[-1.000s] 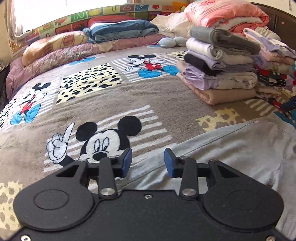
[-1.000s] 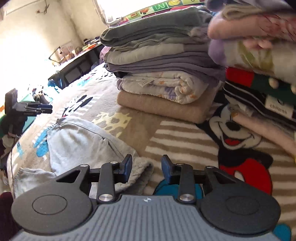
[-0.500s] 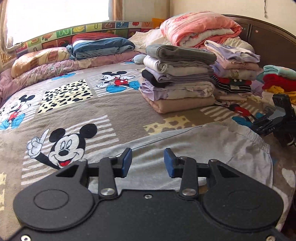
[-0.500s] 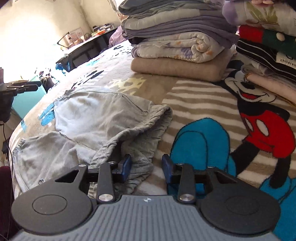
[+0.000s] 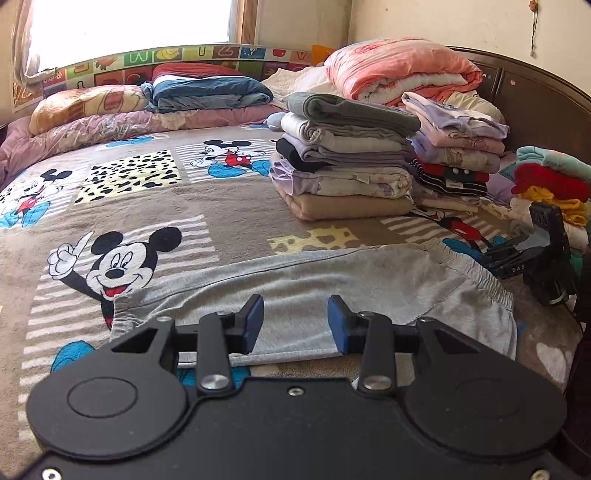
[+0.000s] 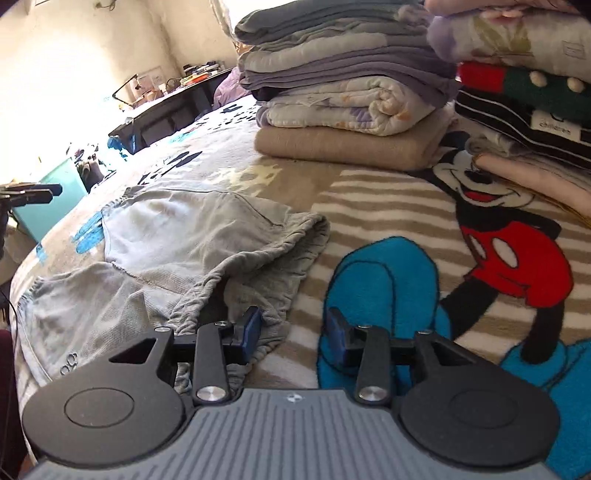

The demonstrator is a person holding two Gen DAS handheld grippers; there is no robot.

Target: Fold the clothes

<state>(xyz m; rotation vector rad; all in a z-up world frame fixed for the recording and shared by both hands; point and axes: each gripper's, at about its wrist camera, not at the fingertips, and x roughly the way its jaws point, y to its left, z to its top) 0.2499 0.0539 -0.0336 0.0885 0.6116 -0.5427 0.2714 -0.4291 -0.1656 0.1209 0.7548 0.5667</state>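
Trousers (image 5: 314,280) of soft grey knit are lying flat across the bed (image 5: 155,206), their gathered elastic waistband (image 6: 258,251) bunching in ridges. The left gripper (image 5: 295,323) is hovering over the pale fabric, fingers spread and holding nothing. The right gripper (image 6: 293,332) is sitting at the waistband's edge, likewise spread and empty. Behind, a folded stack (image 5: 347,162) is resting on the fleecy cartoon-print blanket (image 5: 229,192).

I am in a home bedroom: a bed (image 5: 229,199) under a cartoon-mouse blanket (image 5: 122,266), pillows (image 5: 85,103) by the window (image 5: 129,29), folded clothes stacks (image 5: 347,155), a dark headboard (image 5: 535,99).
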